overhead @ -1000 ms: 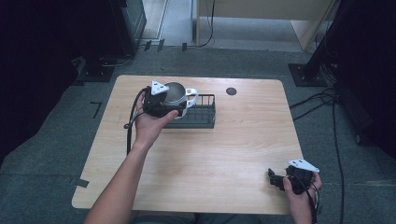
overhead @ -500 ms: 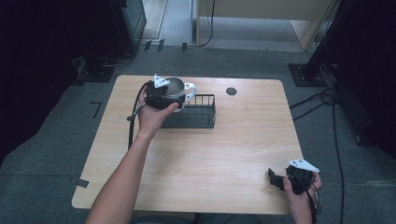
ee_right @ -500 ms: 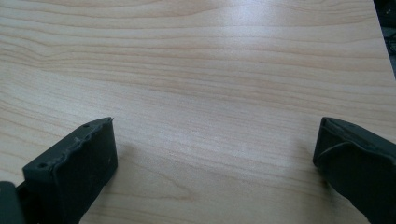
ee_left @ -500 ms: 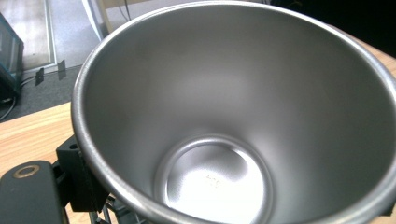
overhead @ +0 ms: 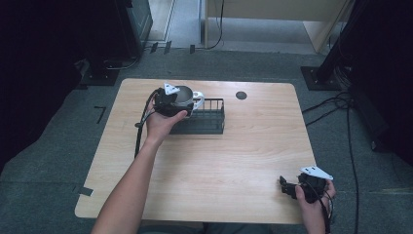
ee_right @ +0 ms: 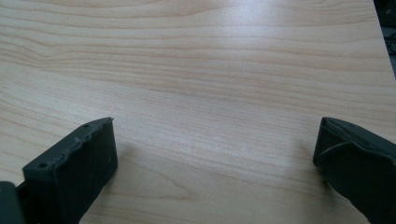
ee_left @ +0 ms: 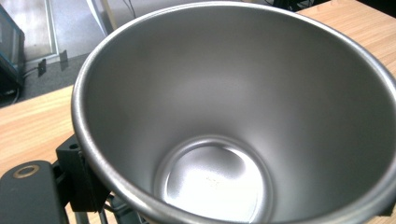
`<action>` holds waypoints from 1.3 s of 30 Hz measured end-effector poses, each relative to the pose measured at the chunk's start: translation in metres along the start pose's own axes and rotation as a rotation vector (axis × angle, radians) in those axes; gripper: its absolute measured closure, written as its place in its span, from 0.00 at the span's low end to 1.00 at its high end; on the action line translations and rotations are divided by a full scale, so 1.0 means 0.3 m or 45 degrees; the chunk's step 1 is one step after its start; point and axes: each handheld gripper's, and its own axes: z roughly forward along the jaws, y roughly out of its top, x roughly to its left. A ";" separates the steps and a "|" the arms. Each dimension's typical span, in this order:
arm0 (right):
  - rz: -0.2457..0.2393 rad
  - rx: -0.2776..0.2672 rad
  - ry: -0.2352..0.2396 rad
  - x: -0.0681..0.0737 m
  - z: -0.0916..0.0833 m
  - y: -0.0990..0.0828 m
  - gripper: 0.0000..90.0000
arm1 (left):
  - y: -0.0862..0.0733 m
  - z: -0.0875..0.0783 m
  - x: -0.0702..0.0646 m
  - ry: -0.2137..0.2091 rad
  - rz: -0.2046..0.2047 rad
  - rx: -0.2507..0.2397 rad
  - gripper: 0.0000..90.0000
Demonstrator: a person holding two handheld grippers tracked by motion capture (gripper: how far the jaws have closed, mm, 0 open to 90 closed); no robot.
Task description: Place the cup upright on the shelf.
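Desk (overhead: 219, 161), pale wood. Black wire rack (overhead: 204, 119) just right of left gripper (overhead: 170, 101). Steel mug (ee_left: 243, 116), white handle, bare brushed interior, clamped in left gripper above rack's left end. Left forearm stretched forward. Right gripper (ee_right: 215, 163) wide open, holding nothing, low over near-right desk edge.

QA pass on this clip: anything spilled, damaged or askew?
Nothing stands out. The white-handled steel mug, clean and empty inside, is in the left gripper at the black wire rack. The right gripper sits open over bare wooden table.
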 end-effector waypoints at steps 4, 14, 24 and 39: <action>0.000 0.000 0.000 0.000 0.000 0.000 0.00 | -0.006 0.009 0.003 -0.008 0.000 0.014 0.09; 0.000 0.000 0.000 0.000 0.000 0.000 0.00 | -0.030 0.032 -0.001 -0.009 0.005 0.085 0.08; 0.000 0.000 0.000 0.000 0.000 0.000 0.00 | -0.027 0.020 0.012 -0.045 -0.078 0.084 0.00; 0.000 0.000 0.000 0.000 0.000 0.000 0.00 | -0.016 -0.088 0.077 -0.090 -0.153 -0.012 0.00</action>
